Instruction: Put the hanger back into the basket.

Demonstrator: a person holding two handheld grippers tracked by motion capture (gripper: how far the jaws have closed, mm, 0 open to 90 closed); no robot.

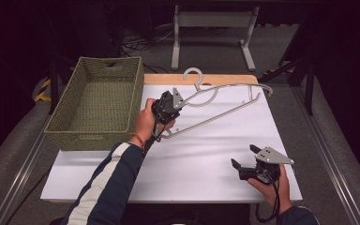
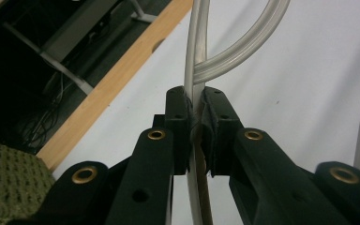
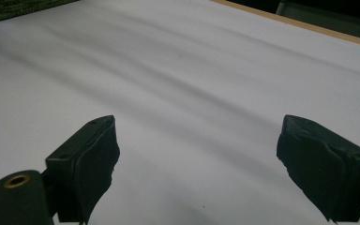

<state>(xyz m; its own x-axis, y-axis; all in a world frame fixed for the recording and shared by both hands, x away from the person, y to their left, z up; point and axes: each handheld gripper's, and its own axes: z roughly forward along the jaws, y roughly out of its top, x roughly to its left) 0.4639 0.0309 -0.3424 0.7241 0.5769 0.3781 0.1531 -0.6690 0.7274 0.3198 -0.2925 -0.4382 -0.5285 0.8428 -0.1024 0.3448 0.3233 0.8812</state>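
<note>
My left claw (image 1: 176,104) grips the hanger (image 1: 225,101) beside the basket (image 1: 98,103); my right claw (image 1: 244,158) rests wide on the worktop (image 1: 192,154).

High view looks down over the white table (image 1: 206,154); both gripper views skim it closely.

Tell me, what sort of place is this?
Probably a lab or recording workspace, not a home: a white-covered table on grey carpet, a bare metal stand with loose cables behind, and dark surroundings.

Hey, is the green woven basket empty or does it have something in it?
Empty: the high view shows the basket with its bare woven floor, nothing inside.
</note>
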